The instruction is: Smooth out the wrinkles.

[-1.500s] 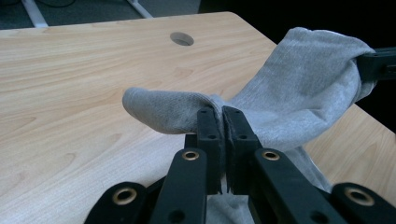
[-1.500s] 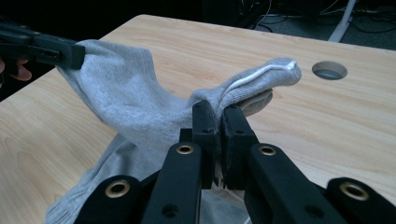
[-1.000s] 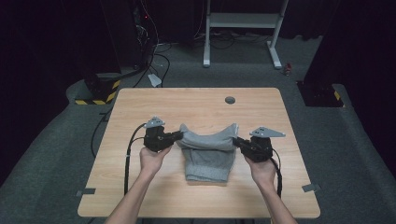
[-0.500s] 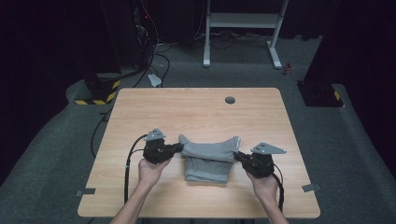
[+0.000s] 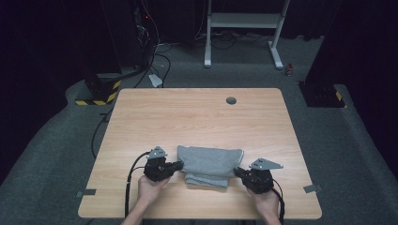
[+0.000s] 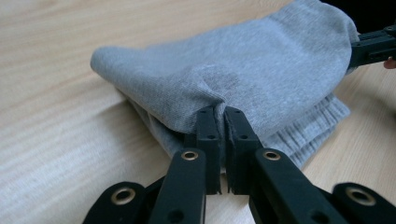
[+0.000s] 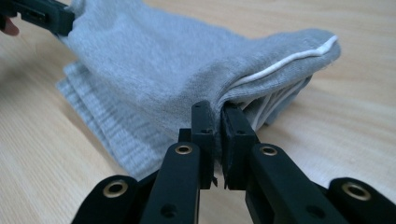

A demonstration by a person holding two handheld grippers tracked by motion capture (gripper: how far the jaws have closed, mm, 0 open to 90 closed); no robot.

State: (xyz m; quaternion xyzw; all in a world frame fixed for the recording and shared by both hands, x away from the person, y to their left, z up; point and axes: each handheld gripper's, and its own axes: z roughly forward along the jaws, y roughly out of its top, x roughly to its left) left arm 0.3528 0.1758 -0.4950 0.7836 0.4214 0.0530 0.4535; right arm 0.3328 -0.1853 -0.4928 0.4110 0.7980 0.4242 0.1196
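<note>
left gripper (image 5: 179,165) fingers pinched closed, right gripper (image 5: 236,171) likewise, hands low, facing inward

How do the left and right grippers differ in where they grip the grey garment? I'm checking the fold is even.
The left gripper pinches a plain knit edge of the grey garment; the right gripper pinches beside a white-trimmed edge. The left gripper sits slightly farther up the table than the right. Both are shut on the fabric at opposite ends.
</note>
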